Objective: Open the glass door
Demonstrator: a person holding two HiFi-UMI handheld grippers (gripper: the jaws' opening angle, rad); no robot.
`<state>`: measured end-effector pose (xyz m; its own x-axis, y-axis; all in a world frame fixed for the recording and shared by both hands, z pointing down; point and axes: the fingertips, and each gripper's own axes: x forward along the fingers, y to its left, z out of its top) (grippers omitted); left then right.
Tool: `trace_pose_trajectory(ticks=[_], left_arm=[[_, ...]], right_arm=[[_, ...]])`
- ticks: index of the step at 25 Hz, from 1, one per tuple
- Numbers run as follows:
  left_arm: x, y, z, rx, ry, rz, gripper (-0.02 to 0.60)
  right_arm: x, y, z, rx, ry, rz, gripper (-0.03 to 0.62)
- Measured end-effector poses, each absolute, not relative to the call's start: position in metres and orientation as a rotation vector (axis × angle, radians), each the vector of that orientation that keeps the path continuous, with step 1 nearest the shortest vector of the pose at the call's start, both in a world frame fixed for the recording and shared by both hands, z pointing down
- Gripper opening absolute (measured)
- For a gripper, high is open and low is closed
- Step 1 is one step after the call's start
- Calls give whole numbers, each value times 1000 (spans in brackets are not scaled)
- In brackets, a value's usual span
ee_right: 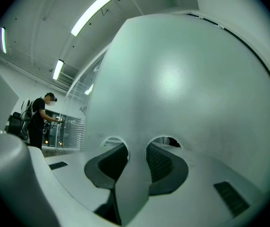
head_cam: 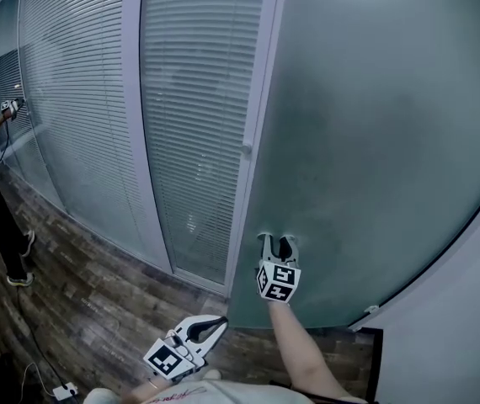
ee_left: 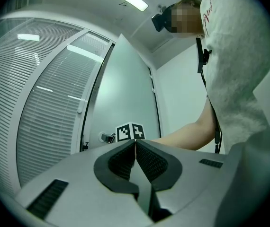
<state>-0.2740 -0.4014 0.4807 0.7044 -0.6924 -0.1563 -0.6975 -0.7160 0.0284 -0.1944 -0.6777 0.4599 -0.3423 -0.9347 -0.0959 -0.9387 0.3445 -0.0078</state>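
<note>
Pinching the upright latch-side edge of the frosted glass door point(head_cam: 375, 141) with the right gripper point(head_cam: 277, 241), jaws part-spread on the pane, while holding the left gripper point(head_cam: 215, 322) closed, empty, farther off, below-left of that door.

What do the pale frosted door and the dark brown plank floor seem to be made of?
The pale frosted door: likely glass, matte finish; hazy and translucent. The dark brown plank floor: wood or wood-look laminate; seams and grain show.
</note>
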Motion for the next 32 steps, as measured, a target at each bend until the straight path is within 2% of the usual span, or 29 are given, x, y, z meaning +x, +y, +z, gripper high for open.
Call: trace_pose_trajectory(ticks=[32], left_arm=[[-226,-278,488,-2764,1375,201,23]], right_arm=[[-183,-578,460,-1550,2622,72,129]])
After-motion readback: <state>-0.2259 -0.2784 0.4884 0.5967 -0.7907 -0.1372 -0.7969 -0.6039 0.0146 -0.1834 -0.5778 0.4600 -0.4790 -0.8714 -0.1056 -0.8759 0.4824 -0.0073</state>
